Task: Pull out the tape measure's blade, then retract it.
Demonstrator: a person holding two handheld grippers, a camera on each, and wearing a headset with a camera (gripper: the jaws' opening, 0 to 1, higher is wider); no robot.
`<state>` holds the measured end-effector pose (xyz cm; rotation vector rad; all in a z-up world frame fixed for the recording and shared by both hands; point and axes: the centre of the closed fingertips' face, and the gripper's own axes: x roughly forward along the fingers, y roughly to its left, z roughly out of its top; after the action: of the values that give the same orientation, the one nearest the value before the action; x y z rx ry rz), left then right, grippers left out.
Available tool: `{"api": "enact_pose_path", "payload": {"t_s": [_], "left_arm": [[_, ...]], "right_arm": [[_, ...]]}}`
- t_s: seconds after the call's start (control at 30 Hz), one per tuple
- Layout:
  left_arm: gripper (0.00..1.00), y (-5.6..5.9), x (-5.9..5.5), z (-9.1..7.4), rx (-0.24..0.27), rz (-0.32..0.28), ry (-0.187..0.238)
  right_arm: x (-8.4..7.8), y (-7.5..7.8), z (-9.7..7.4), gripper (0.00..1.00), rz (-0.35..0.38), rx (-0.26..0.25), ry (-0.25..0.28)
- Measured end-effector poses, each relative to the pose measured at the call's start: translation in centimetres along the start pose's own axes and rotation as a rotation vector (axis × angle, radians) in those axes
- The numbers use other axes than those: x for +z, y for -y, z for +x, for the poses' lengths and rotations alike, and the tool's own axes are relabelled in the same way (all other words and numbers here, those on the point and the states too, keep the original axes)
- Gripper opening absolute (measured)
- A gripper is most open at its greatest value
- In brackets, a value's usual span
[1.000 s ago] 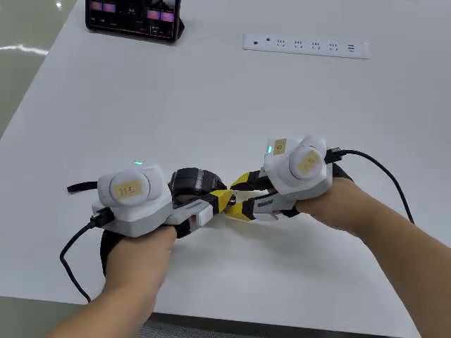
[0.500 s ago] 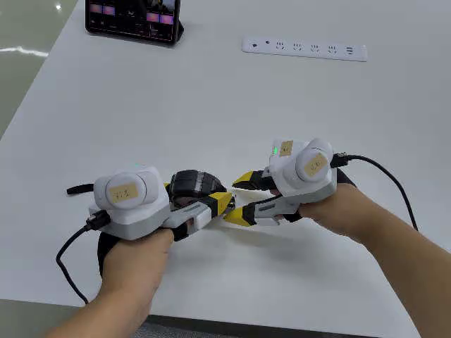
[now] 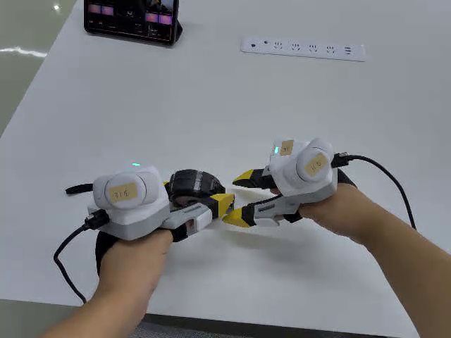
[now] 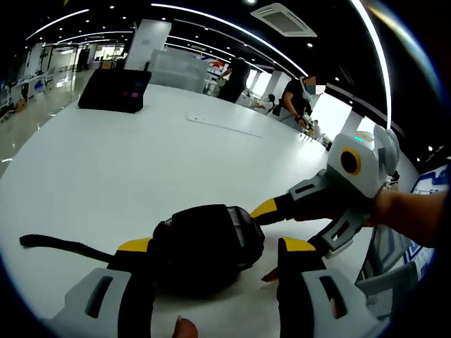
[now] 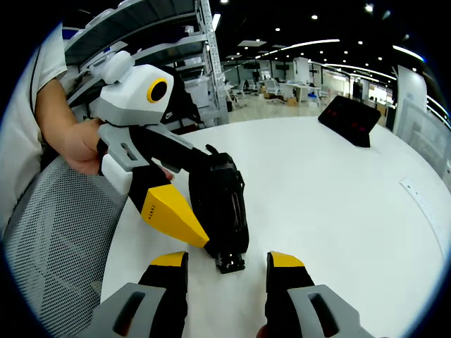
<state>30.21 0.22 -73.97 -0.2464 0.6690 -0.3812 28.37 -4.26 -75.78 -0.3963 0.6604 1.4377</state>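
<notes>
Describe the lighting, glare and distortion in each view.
Head view: even, soft light and sharp focus, with faint shadows on the white table and a glare streak on the floor. Left gripper view: the fisheye bends the ceiling light strips into arcs, and the black tape measure reads dark with little detail. Right gripper view: the table edge bows, the tape measure is in clear focus, and bright ceiling spots show.

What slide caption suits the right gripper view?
Left tool grips black tape measure; open right tool faces its end.
</notes>
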Motion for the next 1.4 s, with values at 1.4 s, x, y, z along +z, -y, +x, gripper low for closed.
{"api": "enact_pose_path", "payload": {"t_s": [1.4], "left_arm": [[0.80,1.0,2.0,-5.1,-0.142,0.317,0.024]], "right_arm": [[-0.6,-0.5,-7.0,0.80,0.130,-0.170,0.130]]}}
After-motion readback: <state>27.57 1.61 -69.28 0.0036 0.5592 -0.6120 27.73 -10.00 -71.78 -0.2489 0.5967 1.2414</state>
